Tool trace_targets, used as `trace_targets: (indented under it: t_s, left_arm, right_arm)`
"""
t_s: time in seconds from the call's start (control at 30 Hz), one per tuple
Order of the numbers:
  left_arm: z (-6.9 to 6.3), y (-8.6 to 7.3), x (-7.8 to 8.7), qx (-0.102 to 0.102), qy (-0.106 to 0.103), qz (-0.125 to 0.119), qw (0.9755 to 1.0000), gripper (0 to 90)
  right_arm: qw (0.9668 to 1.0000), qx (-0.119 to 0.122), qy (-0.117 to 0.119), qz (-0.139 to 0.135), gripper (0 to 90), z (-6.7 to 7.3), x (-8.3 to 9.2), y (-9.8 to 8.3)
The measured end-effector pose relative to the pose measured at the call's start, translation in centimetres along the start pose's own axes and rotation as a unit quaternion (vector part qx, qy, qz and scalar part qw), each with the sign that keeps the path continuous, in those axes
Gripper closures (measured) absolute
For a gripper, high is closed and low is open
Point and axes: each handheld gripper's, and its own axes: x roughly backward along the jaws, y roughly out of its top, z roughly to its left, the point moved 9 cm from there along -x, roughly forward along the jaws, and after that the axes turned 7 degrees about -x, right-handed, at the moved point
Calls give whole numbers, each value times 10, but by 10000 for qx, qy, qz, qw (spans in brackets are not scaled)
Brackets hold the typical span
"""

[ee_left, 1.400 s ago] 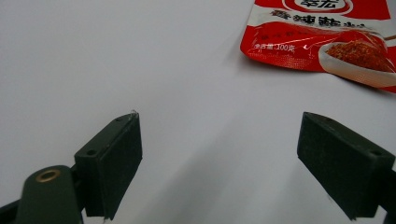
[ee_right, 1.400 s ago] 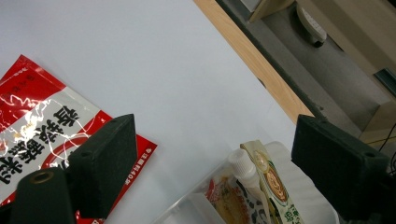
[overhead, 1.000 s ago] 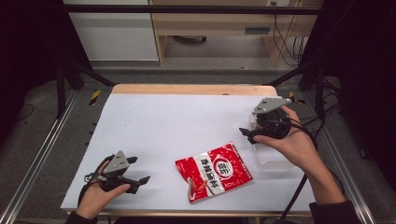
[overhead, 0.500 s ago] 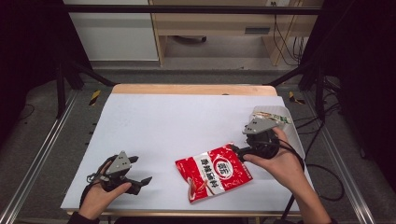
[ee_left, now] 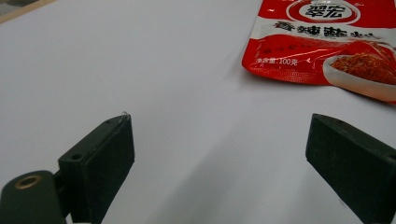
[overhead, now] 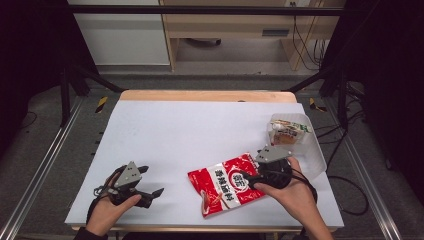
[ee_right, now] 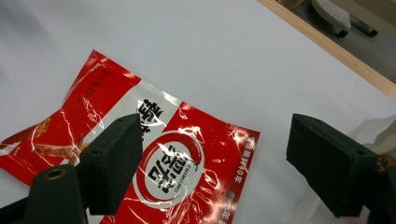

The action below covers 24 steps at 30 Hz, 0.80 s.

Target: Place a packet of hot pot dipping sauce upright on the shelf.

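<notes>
My right gripper (overhead: 251, 176) hangs over the top edge of the red pouch (overhead: 227, 184), jaws spread wide, nothing grasped. The pouch lies flat near the table's (overhead: 200, 125) front edge, just left of the clear tub (overhead: 300, 145). My left gripper (overhead: 150, 192), jaws just opening, rests released, well apart from the pouch.

A white table in a dim room with grey floor

You stand at a white table (overhead: 200, 135) with a wooden far edge (overhead: 205, 95); beyond it you see a wooden bench (overhead: 240, 25), a white cabinet (overhead: 120, 35), grey floor (overhead: 55, 150), metal rails (overhead: 40, 170) and cables (overhead: 305, 40) at far right.
</notes>
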Motion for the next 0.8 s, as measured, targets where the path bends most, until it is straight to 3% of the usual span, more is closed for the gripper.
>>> trace_targets:
  t_s: [0.33, 0.53, 0.67, 0.8]
  left_arm:
    - [-6, 16, -9, -217, 57, -59, 9997, 104]
    - [-9, 38, -27, -496, 24, 33, 9988, 112]
    - [-10, 53, -44, -540, -39, -5, 9985, 112]
    - [-21, 55, -57, -528, -147, -73, 9985, 117]
  right_arm:
    - [9987, -490, 29, -106, 175, 10, 0, -29]
    - [9970, -769, -18, -119, 172, 9, -2, -43]
    - [9954, -948, -17, -152, 174, 10, -2, -52]
    - [9952, -980, -42, -3, 167, 12, -5, -65]
